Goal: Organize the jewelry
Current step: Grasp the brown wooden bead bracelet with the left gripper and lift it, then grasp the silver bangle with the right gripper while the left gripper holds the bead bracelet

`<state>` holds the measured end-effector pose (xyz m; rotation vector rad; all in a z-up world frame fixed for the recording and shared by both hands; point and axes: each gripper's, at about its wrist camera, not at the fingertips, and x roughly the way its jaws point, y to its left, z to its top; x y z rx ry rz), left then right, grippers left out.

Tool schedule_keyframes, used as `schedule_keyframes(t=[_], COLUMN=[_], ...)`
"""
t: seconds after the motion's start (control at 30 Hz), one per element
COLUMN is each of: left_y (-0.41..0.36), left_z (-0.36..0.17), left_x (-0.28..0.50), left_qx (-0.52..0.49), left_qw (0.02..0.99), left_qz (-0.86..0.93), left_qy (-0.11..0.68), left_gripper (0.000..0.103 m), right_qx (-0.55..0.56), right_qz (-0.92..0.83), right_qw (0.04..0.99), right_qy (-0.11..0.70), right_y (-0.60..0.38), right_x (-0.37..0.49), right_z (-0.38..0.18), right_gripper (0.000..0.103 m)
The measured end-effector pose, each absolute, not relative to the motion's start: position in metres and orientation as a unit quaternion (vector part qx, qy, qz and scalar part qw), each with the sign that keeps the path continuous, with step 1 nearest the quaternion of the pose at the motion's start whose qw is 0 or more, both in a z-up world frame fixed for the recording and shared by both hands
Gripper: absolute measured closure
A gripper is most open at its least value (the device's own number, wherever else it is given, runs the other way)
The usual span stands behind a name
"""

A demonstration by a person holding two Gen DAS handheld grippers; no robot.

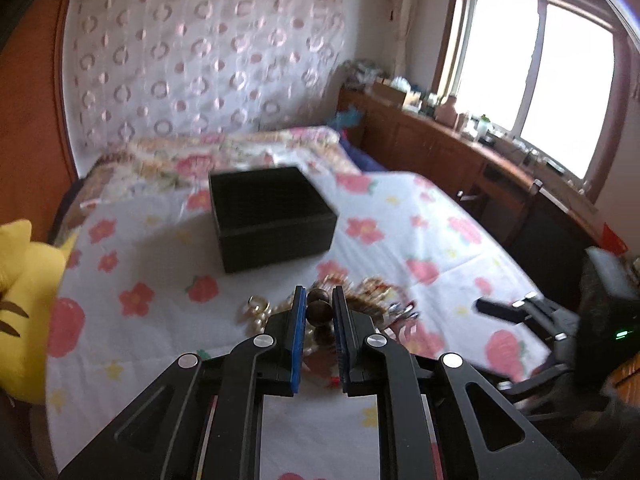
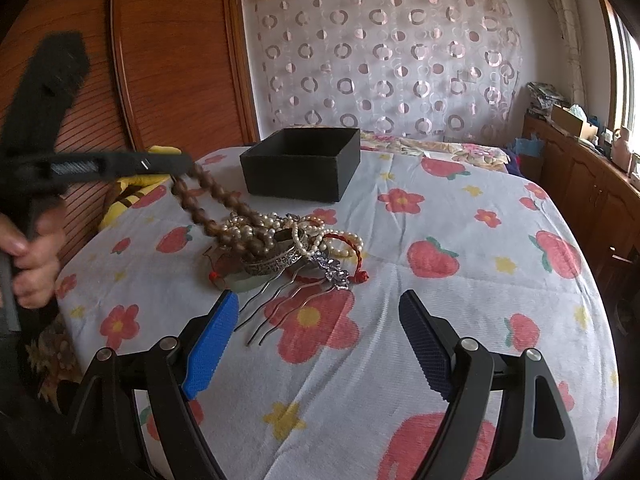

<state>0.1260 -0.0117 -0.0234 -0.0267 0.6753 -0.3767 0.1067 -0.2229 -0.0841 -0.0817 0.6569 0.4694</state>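
Note:
A heap of jewelry (image 2: 288,240) lies on the flowered bedsheet: pearl strings, a silver bangle, a red cord, a metal hair comb (image 2: 276,308). My left gripper (image 1: 319,306) is shut on a brown wooden bead necklace (image 1: 319,311); in the right wrist view that gripper (image 2: 182,164) lifts the bead necklace (image 2: 208,204) up and left from the heap, its lower end still in the pile. An open black box (image 2: 304,164) stands behind the heap. My right gripper (image 2: 320,332) hovers open in front of the heap, nothing between its fingers.
A yellow plush toy (image 1: 24,304) lies at the bed's left edge. A wooden wardrobe (image 2: 160,60) stands left; a wooden sideboard (image 1: 460,148) with clutter runs under the window on the right. A hand (image 2: 28,256) holds the left gripper's handle.

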Motion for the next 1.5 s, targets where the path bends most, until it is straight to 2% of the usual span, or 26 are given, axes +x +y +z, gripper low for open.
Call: schedule_keyframes(t=[0.23, 0.4, 0.6, 0.9, 1.27, 1.5], left_y=[-0.004, 0.008, 0.021, 0.039, 0.047, 0.050], left_z=[0.003, 0.000, -0.012, -0.022, -0.031, -0.034], left_x=[0.100, 0.090, 0.084, 0.078, 0.076, 0.075], left_qx=[-0.011, -0.014, -0.027, -0.045, -0.055, -0.058], left_qw=[0.943, 0.948, 0.947, 0.948, 0.947, 0.946], left_qz=[-0.172, -0.156, -0.145, -0.134, -0.131, -0.130], left_qy=[0.284, 0.278, 0.284, 0.285, 0.288, 0.290], left_gripper=[0.091, 0.091, 0.091, 0.091, 0.091, 0.091], right_qx=[-0.051, -0.056, -0.077, -0.097, -0.158, -0.178], right_qz=[0.238, 0.263, 0.302, 0.326, 0.311, 0.308], right_qw=[0.914, 0.901, 0.878, 0.851, 0.848, 0.857], right_qy=[0.325, 0.340, 0.365, 0.399, 0.399, 0.373], right_y=[-0.217, -0.206, -0.179, -0.154, -0.141, -0.144], right_x=[0.115, 0.127, 0.143, 0.172, 0.189, 0.174], right_z=[-0.085, -0.087, -0.090, -0.095, -0.101, -0.092], right_gripper=[0.019, 0.029, 0.034, 0.034, 0.034, 0.034])
